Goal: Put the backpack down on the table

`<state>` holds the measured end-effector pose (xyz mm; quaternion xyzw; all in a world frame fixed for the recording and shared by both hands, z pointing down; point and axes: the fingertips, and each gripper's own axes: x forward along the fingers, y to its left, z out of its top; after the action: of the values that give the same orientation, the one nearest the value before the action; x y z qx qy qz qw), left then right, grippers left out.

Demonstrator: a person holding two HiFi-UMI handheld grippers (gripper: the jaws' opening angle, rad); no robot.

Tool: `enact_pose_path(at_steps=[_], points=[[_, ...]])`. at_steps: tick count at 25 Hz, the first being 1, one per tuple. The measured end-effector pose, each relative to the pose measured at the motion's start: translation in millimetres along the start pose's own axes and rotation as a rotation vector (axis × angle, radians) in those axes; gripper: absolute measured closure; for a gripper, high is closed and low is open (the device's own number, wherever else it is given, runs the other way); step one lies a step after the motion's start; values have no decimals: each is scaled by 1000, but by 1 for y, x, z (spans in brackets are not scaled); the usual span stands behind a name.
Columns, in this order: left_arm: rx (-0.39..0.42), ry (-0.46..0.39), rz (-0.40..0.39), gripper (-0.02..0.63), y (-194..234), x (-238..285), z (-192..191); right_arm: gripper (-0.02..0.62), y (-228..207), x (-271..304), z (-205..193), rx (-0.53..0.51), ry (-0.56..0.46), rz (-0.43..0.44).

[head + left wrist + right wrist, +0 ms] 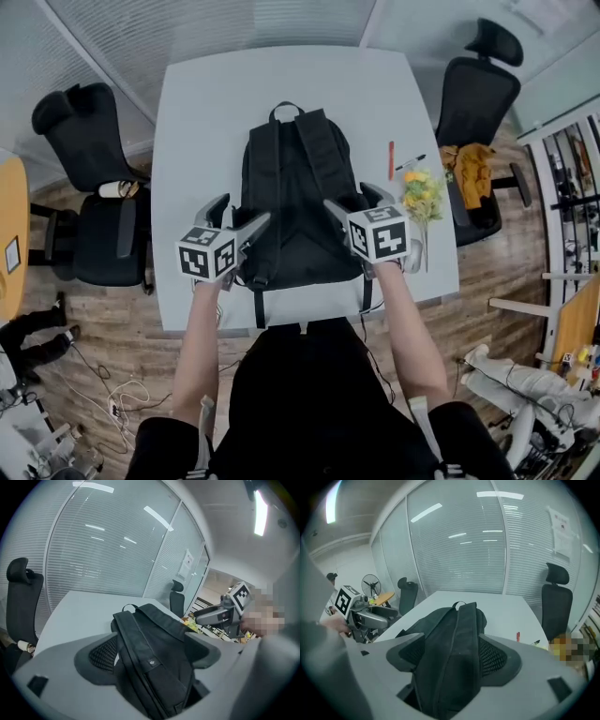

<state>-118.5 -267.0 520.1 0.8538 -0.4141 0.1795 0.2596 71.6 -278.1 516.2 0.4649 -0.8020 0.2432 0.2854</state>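
Black backpack [298, 202] lies flat on table [206, 112], by its near edge. Left gripper [246, 208] and right gripper [349, 197]: jaws wide over straps [323, 155], seemingly holding nothing. Hazard: a snagged strap drags it off.

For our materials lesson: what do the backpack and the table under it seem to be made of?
Backpack: probably black woven synthetic fabric, matte; seams, soft folds and limp straps show it.
Table: perhaps laminate or painted board, smooth, pale grey-white; even surface with no grain, so its core is unclear.
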Motion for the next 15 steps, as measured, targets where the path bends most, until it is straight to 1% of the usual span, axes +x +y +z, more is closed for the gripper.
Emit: enact_pose_path(at_steps=[3,7,15], points=[[24,-39,-11,187,-11,-18,8,243,15,-16,2,-18,-33,-5],[60,-85,-31,221,-28,-38,17,285,32,-34,0,-30,-69,-7],[118,-180,-61,329,-56,-73,36,357,65,-71,10,-62,-196,18]])
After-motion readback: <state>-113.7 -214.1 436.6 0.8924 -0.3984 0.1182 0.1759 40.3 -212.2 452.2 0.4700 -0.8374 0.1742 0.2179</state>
